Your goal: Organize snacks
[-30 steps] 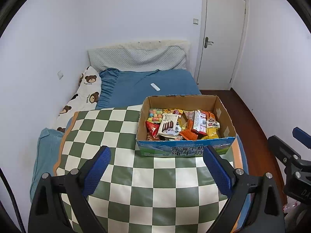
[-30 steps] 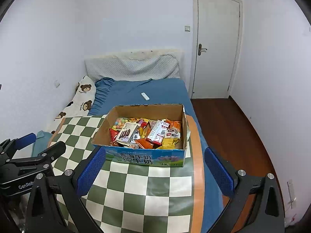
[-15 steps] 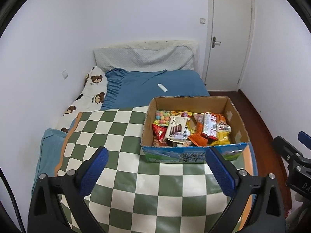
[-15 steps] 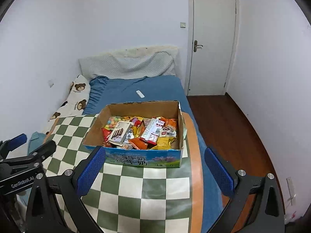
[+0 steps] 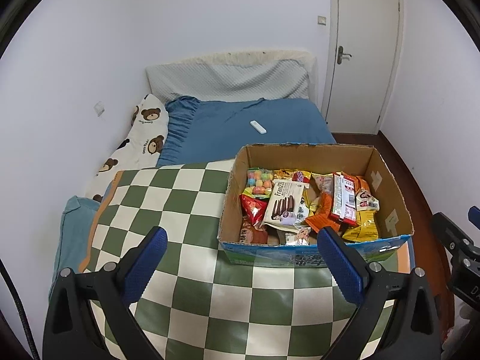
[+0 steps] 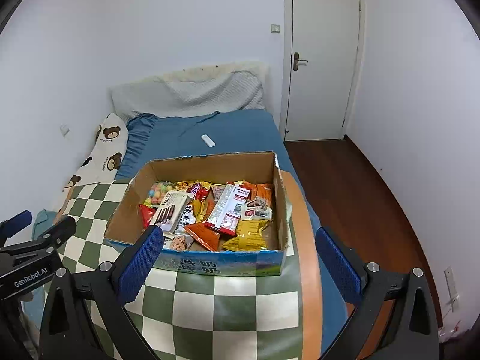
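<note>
An open cardboard box (image 5: 387, 186) (image 6: 129, 210) stands on a green and white checkered mat (image 5: 168, 204) (image 6: 192, 294) on the bed. It holds several snack packets, among them a white wafer pack (image 5: 285, 202) (image 6: 169, 210), a red and white packet (image 5: 342, 201) (image 6: 229, 210) and a yellow bag (image 5: 361, 225) (image 6: 249, 235). My left gripper (image 5: 240, 261) hangs open above the mat, short of the box's front wall. My right gripper (image 6: 240, 258) is open too, over the box's front right corner. Nothing sits between either pair of fingers.
A blue sheet (image 5: 240, 132), a bear-print pillow (image 5: 141, 147) and a white remote (image 5: 258, 127) (image 6: 208, 140) lie behind the box. A closed white door (image 6: 321, 69) and dark wood floor (image 6: 360, 198) are on the right. The bed runs along the left wall.
Both grippers have come forward and lower toward the box, which now looks larger and nearer in both views. Neither has touched anything.
</note>
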`<action>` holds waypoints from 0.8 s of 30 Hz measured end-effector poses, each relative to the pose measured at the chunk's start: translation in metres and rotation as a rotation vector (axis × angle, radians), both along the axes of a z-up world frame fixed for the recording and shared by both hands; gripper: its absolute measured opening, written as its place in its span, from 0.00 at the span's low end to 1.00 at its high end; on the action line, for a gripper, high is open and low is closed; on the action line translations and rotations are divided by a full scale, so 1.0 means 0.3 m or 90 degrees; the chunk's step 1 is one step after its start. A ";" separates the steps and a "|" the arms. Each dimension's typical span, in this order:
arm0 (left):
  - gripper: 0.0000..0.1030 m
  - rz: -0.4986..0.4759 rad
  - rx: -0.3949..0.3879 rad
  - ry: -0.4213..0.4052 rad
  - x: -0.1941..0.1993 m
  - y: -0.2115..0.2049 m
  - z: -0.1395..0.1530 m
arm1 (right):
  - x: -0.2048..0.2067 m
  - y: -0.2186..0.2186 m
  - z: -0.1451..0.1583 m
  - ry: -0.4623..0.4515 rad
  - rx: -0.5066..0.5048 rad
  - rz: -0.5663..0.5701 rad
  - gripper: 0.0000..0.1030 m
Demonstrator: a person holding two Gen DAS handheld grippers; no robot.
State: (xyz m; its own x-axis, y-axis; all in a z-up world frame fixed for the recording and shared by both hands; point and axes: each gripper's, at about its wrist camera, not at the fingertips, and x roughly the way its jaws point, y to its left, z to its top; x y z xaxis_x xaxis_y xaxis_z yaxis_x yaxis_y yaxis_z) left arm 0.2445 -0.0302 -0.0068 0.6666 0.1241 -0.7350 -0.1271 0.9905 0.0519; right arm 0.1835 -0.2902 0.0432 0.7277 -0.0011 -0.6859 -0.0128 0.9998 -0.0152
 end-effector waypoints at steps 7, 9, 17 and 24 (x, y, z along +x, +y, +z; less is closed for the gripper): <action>0.99 -0.010 -0.004 0.021 0.043 -0.008 -0.044 | 0.045 0.008 -0.059 0.022 -0.001 -0.002 1.00; 1.00 -0.012 -0.006 0.026 0.048 -0.009 -0.053 | 0.048 0.007 -0.070 0.027 0.002 -0.004 1.00; 0.99 -0.014 -0.012 0.029 0.053 -0.007 -0.062 | 0.051 0.008 -0.083 0.029 -0.005 -0.013 1.00; 0.99 -0.011 -0.020 0.026 0.053 -0.003 -0.052 | 0.047 0.009 -0.084 0.029 -0.004 -0.009 1.00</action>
